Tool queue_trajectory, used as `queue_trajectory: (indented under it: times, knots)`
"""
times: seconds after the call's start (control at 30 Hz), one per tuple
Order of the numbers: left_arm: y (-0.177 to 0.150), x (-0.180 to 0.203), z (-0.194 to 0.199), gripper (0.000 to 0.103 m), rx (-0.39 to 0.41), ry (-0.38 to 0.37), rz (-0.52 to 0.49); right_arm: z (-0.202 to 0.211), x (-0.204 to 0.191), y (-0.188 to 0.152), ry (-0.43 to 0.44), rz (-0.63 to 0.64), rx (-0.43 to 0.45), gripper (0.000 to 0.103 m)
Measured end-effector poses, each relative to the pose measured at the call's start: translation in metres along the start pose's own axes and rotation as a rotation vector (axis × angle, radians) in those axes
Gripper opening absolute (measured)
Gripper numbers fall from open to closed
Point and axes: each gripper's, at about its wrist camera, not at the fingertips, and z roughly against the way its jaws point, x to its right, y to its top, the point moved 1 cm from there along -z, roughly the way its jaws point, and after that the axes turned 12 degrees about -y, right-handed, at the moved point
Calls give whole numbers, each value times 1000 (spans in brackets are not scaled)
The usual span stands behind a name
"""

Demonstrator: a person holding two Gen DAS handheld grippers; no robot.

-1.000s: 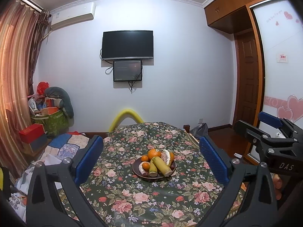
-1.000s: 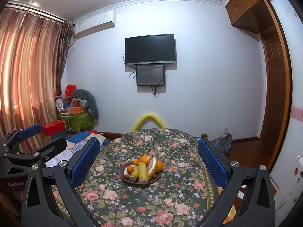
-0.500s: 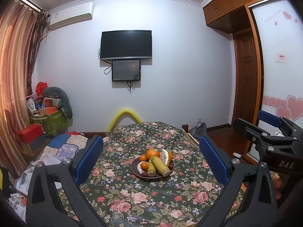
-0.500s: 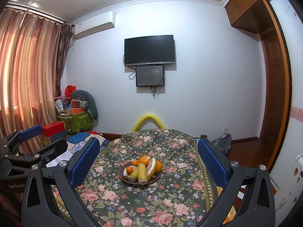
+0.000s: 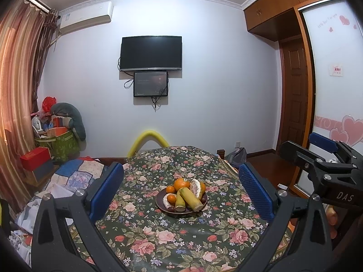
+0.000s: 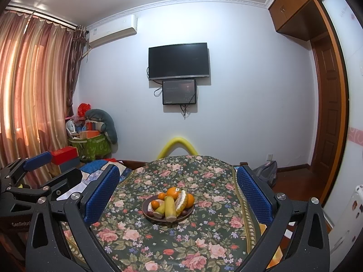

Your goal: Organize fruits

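Observation:
A dark round plate (image 5: 163, 208) (image 6: 146, 213) sits mid-table on a floral cloth, piled with oranges (image 5: 181, 183) (image 6: 173, 192), small tangerines, a peeled pomelo piece (image 5: 196, 187), yellow-green cut stalks (image 5: 191, 198) (image 6: 170, 207) and a few dark small fruits. My left gripper (image 5: 181, 195) stands open, well short of the plate, nothing between its blue pads. My right gripper (image 6: 177, 195) is open too, held back from the plate and empty. In the left wrist view the right gripper (image 5: 326, 156) shows at the right edge; in the right wrist view the left gripper (image 6: 40, 172) shows at the left.
The table with the floral cloth (image 5: 158, 233) has a yellow foam arch (image 5: 149, 136) at its far end. Boxes and bags (image 5: 56, 140) pile up by the curtain on the left. A wooden door and wardrobe (image 5: 292, 95) stand at right. A TV (image 5: 151, 53) hangs on the wall.
Both views have shifted only slightly; the plate sits a touch lower and nearer in frame. Both grippers have stayed open and empty.

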Motion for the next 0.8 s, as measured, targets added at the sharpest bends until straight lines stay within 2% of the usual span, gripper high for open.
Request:
queue_trajectory:
  times: [0.8]
  knots:
    - [-3,-6,-3,103,-12,-6,19,-1,1,5,-9,-7,-1,103]
